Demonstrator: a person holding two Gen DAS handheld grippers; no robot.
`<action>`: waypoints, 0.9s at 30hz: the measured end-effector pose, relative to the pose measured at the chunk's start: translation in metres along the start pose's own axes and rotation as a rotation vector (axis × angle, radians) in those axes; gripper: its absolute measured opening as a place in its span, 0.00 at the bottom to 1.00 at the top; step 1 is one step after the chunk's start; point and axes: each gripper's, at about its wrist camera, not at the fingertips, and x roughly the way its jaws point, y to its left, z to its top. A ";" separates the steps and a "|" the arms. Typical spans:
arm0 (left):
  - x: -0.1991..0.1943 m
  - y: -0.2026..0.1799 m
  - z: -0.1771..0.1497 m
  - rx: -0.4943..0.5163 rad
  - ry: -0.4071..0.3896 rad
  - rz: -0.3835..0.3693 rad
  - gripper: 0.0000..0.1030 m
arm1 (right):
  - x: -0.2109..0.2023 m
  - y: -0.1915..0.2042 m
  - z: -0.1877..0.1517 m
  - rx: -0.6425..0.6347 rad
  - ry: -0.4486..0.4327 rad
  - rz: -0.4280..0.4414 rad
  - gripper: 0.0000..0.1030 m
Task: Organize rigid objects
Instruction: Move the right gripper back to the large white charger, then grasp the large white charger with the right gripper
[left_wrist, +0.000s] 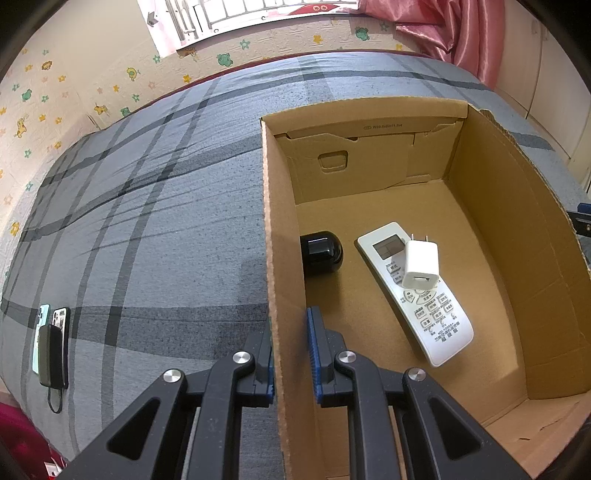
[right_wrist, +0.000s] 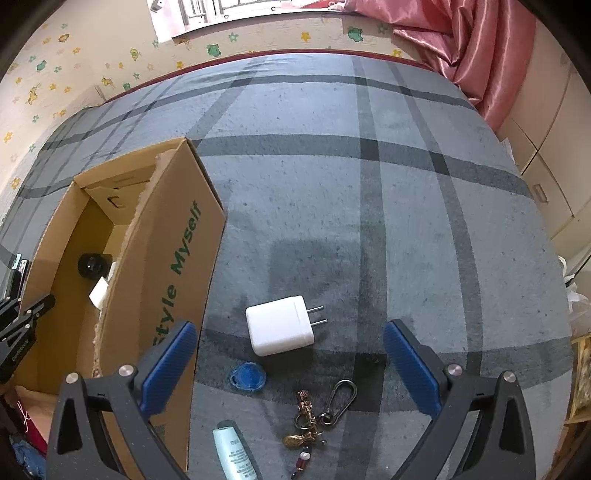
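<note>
Bedroom, plaid grey blanket (right_wrist: 369, 221) as work surface. Your left gripper (left_wrist: 290, 354) is clamped narrow on the near wall of the cardboard box (left_wrist: 491, 229). Box contents: remote (left_wrist: 424, 306), small white plug (left_wrist: 421, 264) lying on it, black round item (left_wrist: 320, 252), perhaps a speaker. Your right gripper (right_wrist: 290, 363) stands wide and empty. Next item: large white charger (right_wrist: 279, 325), flat on the blanket just ahead, between the fingers, prongs pointing right across the gap. Right hand is nearer. Loose nearby: blue tag (right_wrist: 247, 376), keychain (right_wrist: 317, 417), tube (right_wrist: 232, 454).
</note>
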 end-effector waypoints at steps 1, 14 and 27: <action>0.000 0.000 0.000 -0.001 0.000 0.000 0.15 | 0.002 0.000 0.000 0.003 0.003 0.000 1.00; 0.000 0.002 0.000 -0.003 0.002 -0.003 0.15 | 0.053 -0.007 -0.002 -0.012 0.078 -0.011 1.00; 0.001 0.001 0.001 -0.003 0.006 -0.002 0.15 | 0.081 -0.001 -0.001 -0.009 0.118 0.002 1.00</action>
